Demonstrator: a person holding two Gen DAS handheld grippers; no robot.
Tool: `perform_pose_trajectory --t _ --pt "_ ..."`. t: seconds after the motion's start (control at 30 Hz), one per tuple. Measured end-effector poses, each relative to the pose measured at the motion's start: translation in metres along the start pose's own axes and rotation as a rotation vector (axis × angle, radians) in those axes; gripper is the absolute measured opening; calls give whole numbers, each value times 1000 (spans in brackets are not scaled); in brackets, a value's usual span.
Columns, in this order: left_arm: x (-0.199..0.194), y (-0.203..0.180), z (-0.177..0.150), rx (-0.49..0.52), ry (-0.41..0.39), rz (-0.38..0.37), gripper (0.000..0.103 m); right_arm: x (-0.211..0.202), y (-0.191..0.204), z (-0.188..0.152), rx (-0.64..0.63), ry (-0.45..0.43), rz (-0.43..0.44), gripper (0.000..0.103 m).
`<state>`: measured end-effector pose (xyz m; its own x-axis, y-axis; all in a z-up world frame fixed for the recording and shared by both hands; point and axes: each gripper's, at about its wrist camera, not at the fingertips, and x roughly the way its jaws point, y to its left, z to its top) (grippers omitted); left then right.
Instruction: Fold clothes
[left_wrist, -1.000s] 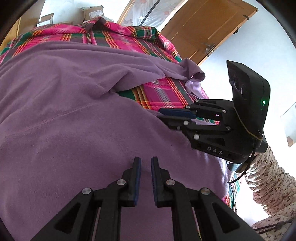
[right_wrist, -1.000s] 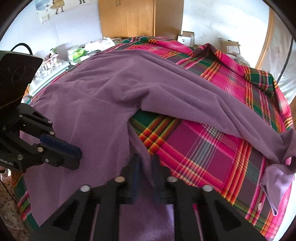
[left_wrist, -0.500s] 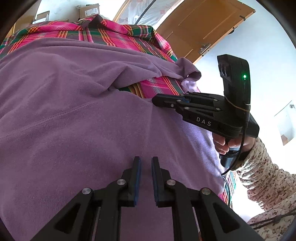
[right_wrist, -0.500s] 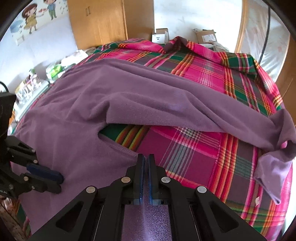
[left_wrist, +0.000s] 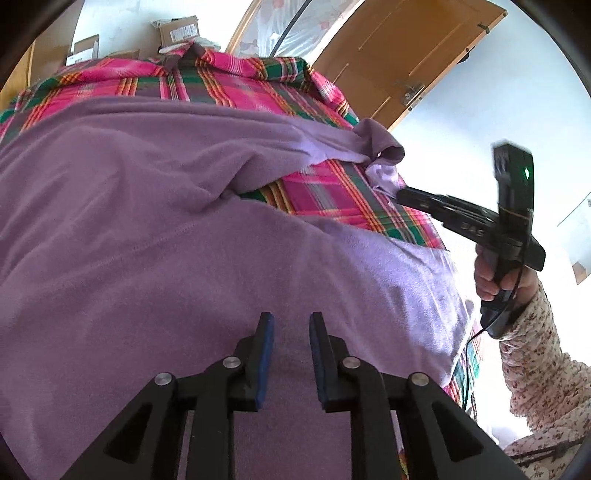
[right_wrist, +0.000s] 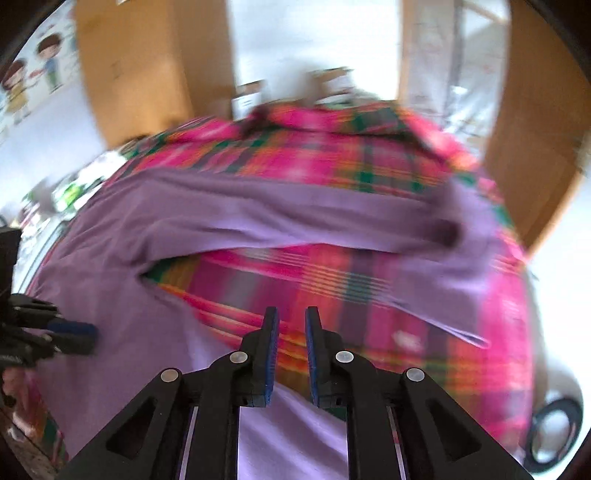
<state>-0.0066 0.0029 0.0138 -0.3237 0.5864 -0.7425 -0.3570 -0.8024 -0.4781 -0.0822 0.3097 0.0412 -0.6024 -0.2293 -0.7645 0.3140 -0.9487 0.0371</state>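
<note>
1. purple fleece garment (left_wrist: 184, 251) lies spread over the plaid bedcover (left_wrist: 229, 88), right under and ahead of our left gripper (left_wrist: 290, 354); no fold shows yet, so we judge nearly all the folding is left.
2. our left gripper hovers with a narrow gap, holding nothing.
3. our right gripper (right_wrist: 291, 354), blurred, is likewise slightly parted and empty.
4. ahead of it the sleeve (right_wrist: 280, 218) runs across to a crumpled cuff (right_wrist: 454, 236) near the bed's right edge; bare plaid between sleeve and body gives room.
</note>
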Motion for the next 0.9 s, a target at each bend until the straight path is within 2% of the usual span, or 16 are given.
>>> perform_pose_trajectory --t 0.07,0.23,0.43,0.53,0.6,0.8,0.83,0.87,0.9 --pt "-3 -3 -2 12 -4 -4 19 -24 -33 -15 89 -26 -55 23" --pt "0 -14 -7 36 14 -27 20 -64 -95 -74 276 -11 -209 28" --pt "13 -35 -14 81 54 -47 20 -72 -145 -128 489 17 -277 31" --pt "16 -41 -16 91 67 -50 20 -74 -170 -143 618 -10 -241 40" --pt "18 -43 -17 91 74 -45 20 -67 -177 -145 678 -8 -181 41" --pt "23 -43 -17 79 88 -32 20 -49 -177 -142 707 -6 -100 41" --pt "24 -42 -17 78 91 -28 20 -48 -177 -143 713 -9 -102 39" --pt "24 -42 -16 76 90 -24 20 -49 -178 -144 716 -19 -112 28" --pt "24 -42 -15 75 90 -21 20 -50 -178 -144 721 -28 -116 27"
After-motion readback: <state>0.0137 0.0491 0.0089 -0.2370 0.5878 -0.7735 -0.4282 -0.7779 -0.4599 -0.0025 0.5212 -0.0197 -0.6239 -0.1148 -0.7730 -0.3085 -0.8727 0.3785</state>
